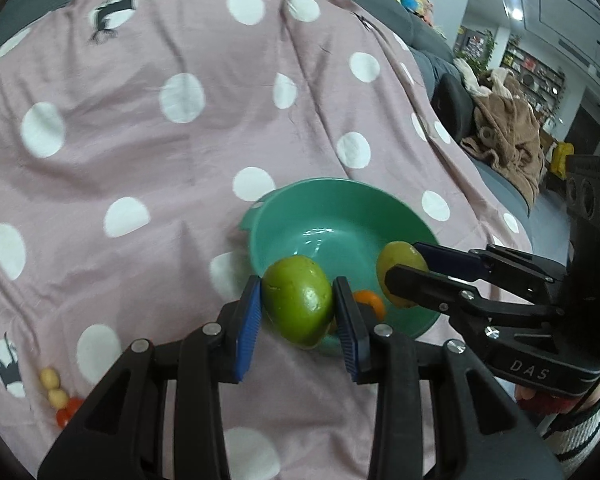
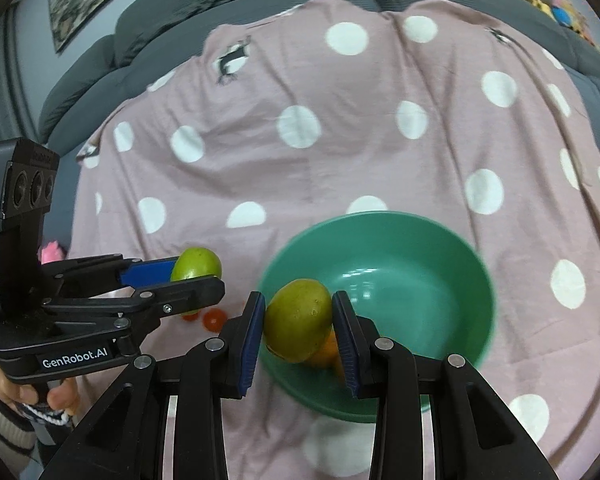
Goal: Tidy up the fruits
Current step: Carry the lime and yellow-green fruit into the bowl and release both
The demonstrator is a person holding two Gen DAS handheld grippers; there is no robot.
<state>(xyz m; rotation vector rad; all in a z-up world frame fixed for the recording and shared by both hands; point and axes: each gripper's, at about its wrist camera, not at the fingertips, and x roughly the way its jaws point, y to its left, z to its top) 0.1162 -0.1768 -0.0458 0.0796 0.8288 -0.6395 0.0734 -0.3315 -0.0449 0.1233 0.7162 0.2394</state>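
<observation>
Your left gripper clamps a round green fruit and your right gripper a yellow-green fruit, both beside the teal plastic bowl.

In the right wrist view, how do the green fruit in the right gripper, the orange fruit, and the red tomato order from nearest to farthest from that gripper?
1. Green fruit: gripped by right gripper.
2. Orange fruit: just behind, in the bowl.
3. Red tomato: left, on the cloth.
</observation>
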